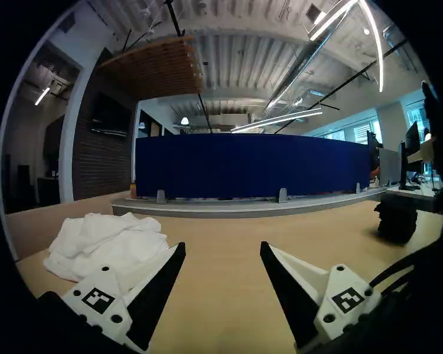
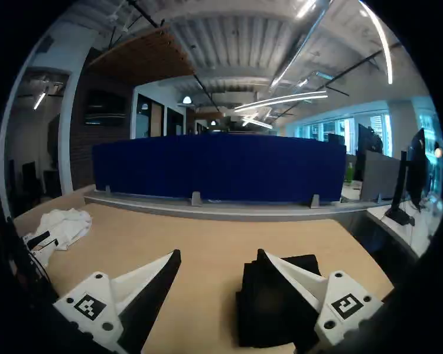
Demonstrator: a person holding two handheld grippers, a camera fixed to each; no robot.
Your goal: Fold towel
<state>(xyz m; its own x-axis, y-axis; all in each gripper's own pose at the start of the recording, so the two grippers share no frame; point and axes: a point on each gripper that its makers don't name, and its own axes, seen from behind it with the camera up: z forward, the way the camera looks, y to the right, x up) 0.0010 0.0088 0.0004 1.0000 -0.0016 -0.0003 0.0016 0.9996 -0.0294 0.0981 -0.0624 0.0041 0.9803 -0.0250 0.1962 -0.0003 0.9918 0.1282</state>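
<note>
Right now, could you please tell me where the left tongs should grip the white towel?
The white towel lies crumpled on the table beside the open left tongs, folds standing up; probably grip its rumpled near edge, coming low from that side.

Tan wooden tabletop [image 1: 233, 236] open before the long blue fabric divider [image 1: 251, 165]; crumpled white towel [image 1: 109, 242] left, black cloth stack [image 2: 269, 295] right

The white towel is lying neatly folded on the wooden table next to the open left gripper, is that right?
No. The left gripper view shows the white towel crumpled in a heap, not neatly folded. It does lie on the wooden table next to the open left gripper.
</note>
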